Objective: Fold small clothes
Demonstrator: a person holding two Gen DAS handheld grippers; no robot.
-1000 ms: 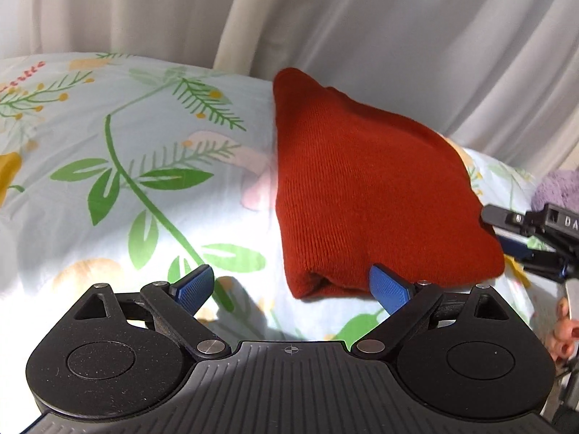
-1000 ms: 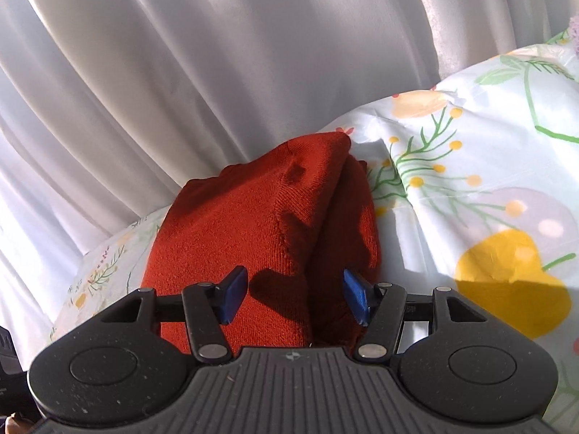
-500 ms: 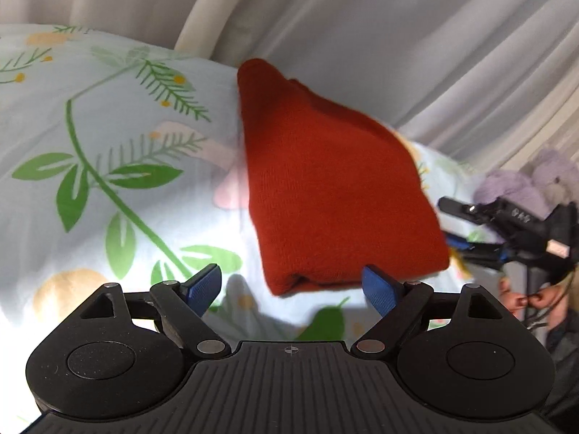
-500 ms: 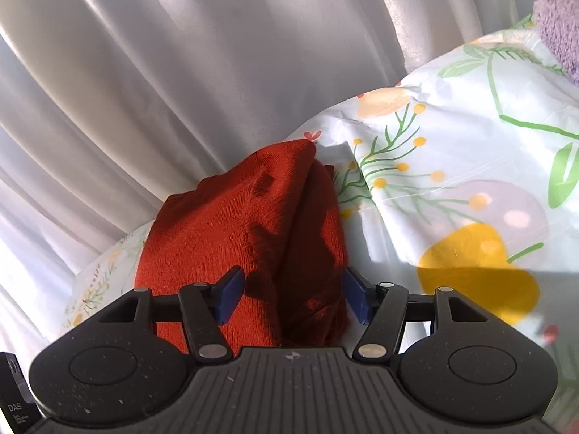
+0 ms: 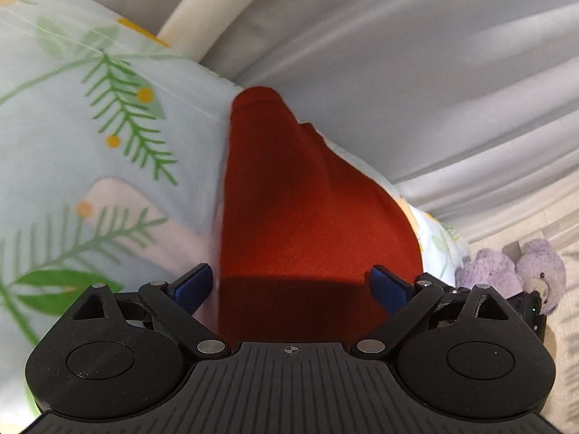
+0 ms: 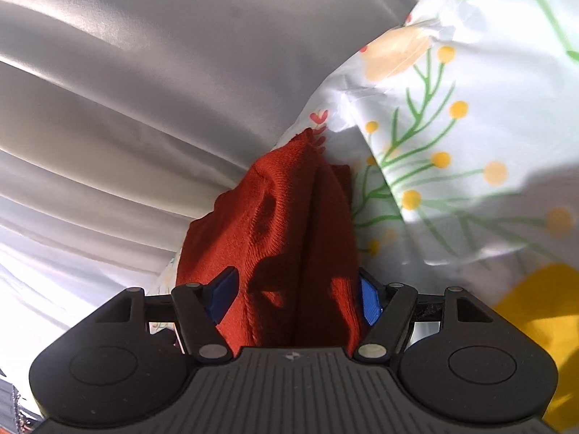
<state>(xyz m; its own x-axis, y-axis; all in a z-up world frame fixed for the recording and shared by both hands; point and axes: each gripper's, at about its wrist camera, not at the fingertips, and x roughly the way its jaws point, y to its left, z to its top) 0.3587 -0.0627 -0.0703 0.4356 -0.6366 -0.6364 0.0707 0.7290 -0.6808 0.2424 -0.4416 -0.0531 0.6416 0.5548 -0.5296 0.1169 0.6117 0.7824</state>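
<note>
Folded red knit garment on a floral sheet; left gripper open astride its near edge, right gripper opening around it.

You've got a pale blue bedsheet filling the left of the left wrist view, printed with green fern sprigs and yellow berries. White pleated curtains hang across the upper right. Down at the right edge, 2 purple plush toys sit side by side, touching each other.
</note>
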